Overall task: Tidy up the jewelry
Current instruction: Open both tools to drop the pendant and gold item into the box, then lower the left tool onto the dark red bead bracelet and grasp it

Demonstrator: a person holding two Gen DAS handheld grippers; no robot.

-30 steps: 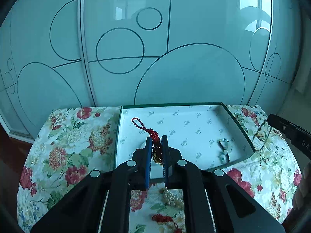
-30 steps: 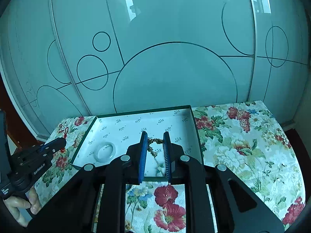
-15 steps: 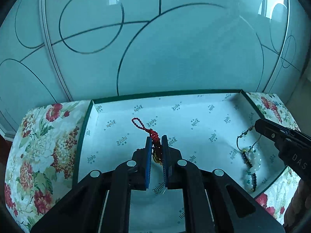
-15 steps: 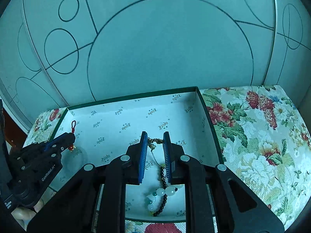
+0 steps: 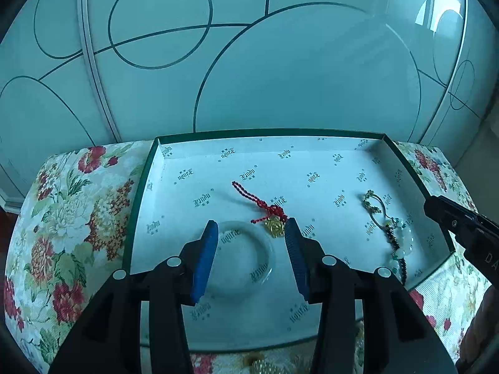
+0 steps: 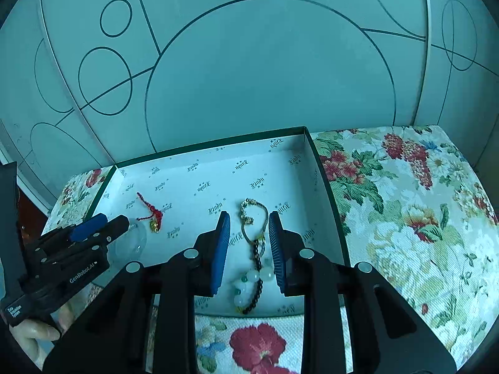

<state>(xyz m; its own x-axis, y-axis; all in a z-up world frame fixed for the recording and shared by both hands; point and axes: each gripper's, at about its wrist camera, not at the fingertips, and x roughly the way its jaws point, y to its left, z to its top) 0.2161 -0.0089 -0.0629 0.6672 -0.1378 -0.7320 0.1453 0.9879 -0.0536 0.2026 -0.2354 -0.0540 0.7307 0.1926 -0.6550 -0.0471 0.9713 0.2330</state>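
Left wrist view: left claw point(image 5: 249, 249) just opened wide, red charm point(image 5: 269, 215) dropped in box point(image 5: 162, 146); right claw point(image 6: 249, 243) parting off bracelet point(image 6: 254, 249); withdraw next

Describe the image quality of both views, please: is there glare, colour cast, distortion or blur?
Left wrist view: sharp, bluish-green cast, window glare on the glass panels, straight box edges bowed by the fisheye, black corners. Right wrist view: same cast and bowing, a small bright reflection at top, no motion blur on the beaded necklace.
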